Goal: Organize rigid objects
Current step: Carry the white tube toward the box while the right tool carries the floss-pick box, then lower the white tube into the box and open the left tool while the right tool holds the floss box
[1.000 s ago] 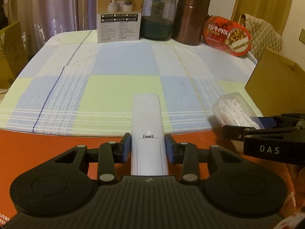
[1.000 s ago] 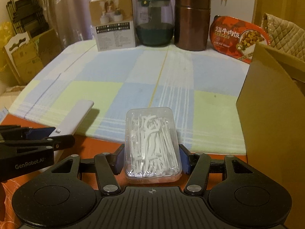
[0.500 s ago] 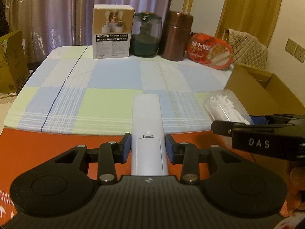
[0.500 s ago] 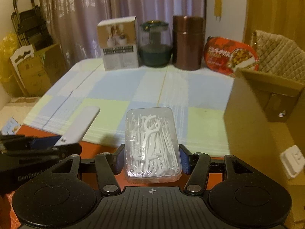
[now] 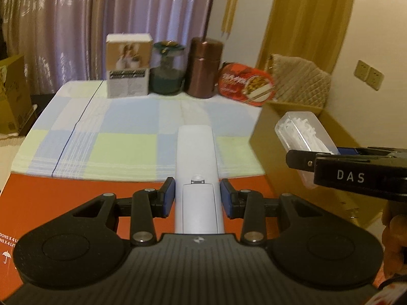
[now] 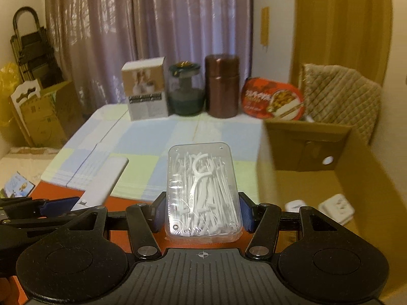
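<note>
Clamped between my left gripper's (image 5: 198, 198) blue pads (image 5: 169, 196) was a slim white remote (image 5: 198, 178), back side up, its long axis running straight away from me and its far end out over the checked tablecloth (image 5: 127, 137). My right gripper (image 6: 202, 212) was closed the same way on a clear plastic box of white floss picks (image 6: 202, 193), also lengthwise along the fingers; a moulded word on one pick could not be made out. From the left camera, the right gripper's side read "DAS", with the floss box carried beside the open cardboard box (image 5: 285, 157). Beneath both tools lay an orange carton (image 5: 63, 193) printed with a partial "X 4 L" and an umbrella symbol. In the right camera the cardboard box (image 6: 313, 185) stood just to the right, two white plugs (image 6: 335, 209) lying on its floor. At the table's far edge stood a white product box (image 6: 146, 91) with unreadable black label strips, a dark green glass jar (image 6: 185, 89), a copper-coloured canister (image 6: 221, 86) and a red meal tray (image 6: 273, 99) whose characters were too blurred to read. Purple curtains (image 6: 152, 25) hung behind.
</note>
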### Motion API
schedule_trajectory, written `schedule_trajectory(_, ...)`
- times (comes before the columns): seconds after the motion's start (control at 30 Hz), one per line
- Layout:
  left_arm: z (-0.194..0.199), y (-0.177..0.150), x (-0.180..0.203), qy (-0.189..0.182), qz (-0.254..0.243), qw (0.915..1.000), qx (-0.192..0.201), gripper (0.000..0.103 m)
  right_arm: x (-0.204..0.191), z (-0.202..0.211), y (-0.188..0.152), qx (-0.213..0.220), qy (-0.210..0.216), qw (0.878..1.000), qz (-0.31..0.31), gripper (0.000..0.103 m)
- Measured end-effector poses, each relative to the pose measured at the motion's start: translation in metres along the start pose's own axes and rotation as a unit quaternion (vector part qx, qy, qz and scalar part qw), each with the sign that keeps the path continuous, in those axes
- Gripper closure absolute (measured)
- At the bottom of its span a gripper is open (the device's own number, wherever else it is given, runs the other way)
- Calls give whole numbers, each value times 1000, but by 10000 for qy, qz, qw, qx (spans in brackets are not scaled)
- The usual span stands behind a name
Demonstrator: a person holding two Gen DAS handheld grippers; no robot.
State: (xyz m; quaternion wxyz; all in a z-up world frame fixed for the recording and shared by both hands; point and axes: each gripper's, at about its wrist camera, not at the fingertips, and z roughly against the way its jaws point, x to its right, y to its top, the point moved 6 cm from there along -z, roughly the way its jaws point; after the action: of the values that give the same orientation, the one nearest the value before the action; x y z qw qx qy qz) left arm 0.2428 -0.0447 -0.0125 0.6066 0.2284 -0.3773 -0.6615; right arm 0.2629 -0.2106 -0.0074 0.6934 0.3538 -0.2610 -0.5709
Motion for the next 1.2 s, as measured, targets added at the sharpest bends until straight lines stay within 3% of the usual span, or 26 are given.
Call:
schedule_trajectory(0.3, 29, 12, 68, -337, -274, 9990, 119, 70, 62, 63, 10, 190, -323, 9991, -178, 50)
schedule_trajectory(0.7, 30, 20, 146, -722, -687, 9950, 68, 70, 147, 108, -10, 101, -763, 9955, -546, 50)
schedule_trajectory(1.2, -19, 4, 210, -983, -932, 9901, -368, 70, 206, 100, -37, -141, -767, 9926, -935, 50)
